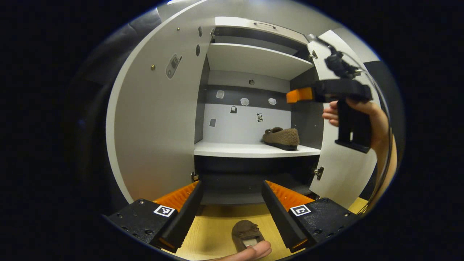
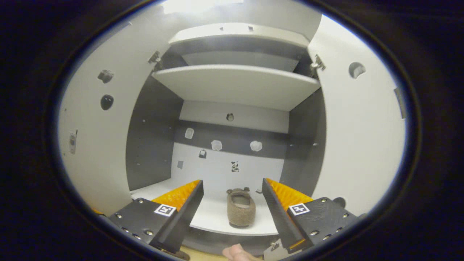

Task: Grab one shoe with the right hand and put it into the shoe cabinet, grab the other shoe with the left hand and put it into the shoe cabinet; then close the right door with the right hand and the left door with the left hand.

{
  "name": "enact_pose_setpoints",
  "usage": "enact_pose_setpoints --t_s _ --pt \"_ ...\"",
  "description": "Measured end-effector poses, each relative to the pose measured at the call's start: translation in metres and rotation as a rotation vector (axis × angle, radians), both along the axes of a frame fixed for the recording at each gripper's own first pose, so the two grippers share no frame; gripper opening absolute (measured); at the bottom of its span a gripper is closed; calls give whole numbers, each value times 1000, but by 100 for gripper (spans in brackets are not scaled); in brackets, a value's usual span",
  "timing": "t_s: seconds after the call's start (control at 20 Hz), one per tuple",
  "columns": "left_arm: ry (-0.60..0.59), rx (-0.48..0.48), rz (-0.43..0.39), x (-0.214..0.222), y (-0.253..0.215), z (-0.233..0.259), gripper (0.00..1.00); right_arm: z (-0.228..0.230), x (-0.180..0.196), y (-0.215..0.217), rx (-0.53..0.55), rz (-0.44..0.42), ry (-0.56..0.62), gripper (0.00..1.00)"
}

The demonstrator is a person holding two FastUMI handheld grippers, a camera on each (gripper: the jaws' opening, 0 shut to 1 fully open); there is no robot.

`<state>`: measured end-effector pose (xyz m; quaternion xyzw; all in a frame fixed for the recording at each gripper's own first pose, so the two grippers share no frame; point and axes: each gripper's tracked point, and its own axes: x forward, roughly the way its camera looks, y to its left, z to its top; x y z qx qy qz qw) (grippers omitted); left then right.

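The left claw hangs spread wide and empty just in front of the shoe cabinet, above a pale wooden surface. The right claw is also spread, holding nothing, facing into the cabinet. I count two brown fuzzy shoes: one shoe sits on the cabinet's white middle shelf, toward its right side; the other shoe lies on the surface before the cabinet. Both doors, left door and right door, stand open. No readable writing anywhere.
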<state>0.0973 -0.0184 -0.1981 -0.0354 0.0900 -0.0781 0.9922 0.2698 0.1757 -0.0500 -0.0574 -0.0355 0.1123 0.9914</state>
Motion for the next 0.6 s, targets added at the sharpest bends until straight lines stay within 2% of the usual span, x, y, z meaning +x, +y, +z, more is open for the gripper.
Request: enact_pose_setpoints --t_s 0.2,0.4,0.6 --pt "115 -17 27 5 5 -49 100 -11 -60 -16 21 -1 -7 97" --pt "224 -15 2 3 -9 -93 100 -35 -99 -46 22 -100 -15 98" --pt "301 32 -12 -6 -18 -135 100 -70 -130 -50 109 -80 40 98"
